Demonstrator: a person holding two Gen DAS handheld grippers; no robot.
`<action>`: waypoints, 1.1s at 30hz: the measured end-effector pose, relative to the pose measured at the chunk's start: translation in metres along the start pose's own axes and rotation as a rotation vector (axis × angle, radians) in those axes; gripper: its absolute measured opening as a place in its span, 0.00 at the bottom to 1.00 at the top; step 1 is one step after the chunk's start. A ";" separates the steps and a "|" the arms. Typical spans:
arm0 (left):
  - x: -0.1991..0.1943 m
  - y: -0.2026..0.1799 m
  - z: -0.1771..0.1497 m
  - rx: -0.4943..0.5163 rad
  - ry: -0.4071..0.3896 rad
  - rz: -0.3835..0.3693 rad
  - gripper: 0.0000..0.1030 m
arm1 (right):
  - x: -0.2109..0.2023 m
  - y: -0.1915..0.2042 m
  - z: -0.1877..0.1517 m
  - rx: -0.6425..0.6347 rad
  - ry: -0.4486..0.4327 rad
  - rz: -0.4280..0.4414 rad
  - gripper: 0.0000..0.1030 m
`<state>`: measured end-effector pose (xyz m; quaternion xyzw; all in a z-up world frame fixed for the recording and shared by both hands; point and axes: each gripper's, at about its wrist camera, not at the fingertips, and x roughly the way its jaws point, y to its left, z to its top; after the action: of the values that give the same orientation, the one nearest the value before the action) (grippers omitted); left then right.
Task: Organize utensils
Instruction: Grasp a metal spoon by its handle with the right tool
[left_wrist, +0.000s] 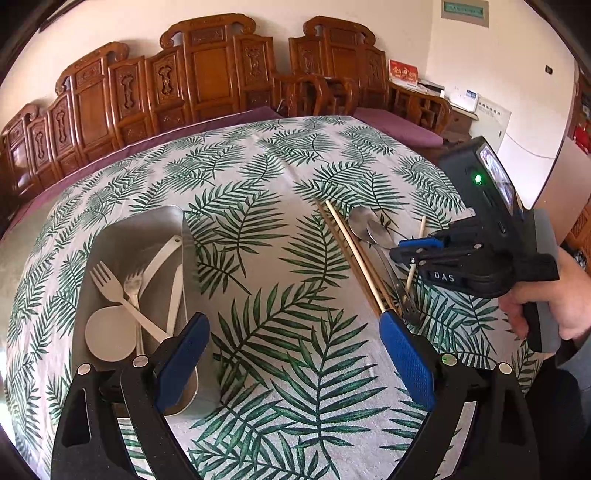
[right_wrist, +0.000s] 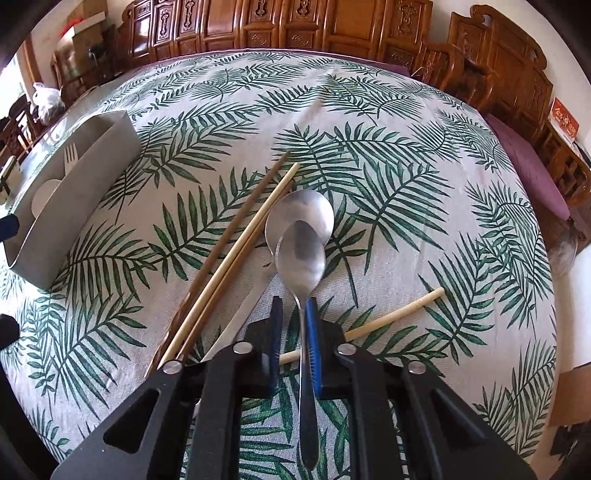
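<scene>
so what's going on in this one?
A person is sorting utensils on a leaf-print tablecloth with two handheld grippers. The right gripper is shut on the handle of a metal spoon, which lies over a second spoon beside several chopsticks. The left gripper is open and holds nothing, hovering beside the grey tray. That tray already contains forks, a white fork among them, and other white utensils.

Carved wooden chairs behind a leaf-print tablecloth

The chairs (left_wrist: 207, 70) line a cream wall (left_wrist: 480, 55); purple seat cushions (left_wrist: 402, 129) show just beyond the green-and-white tablecloth (left_wrist: 295, 177).
</scene>
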<state>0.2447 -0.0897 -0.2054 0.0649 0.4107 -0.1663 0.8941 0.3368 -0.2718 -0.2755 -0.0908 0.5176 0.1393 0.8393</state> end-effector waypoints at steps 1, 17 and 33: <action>0.001 -0.002 -0.001 0.001 0.004 0.003 0.87 | 0.000 0.001 0.000 -0.002 0.002 -0.003 0.04; 0.054 -0.040 0.011 0.045 0.085 0.004 0.78 | -0.029 -0.038 -0.003 0.115 -0.122 0.091 0.04; 0.116 -0.039 0.048 -0.053 0.165 -0.019 0.36 | -0.034 -0.047 -0.008 0.123 -0.139 0.116 0.04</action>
<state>0.3362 -0.1666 -0.2607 0.0507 0.4879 -0.1581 0.8569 0.3311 -0.3235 -0.2480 0.0010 0.4700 0.1614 0.8678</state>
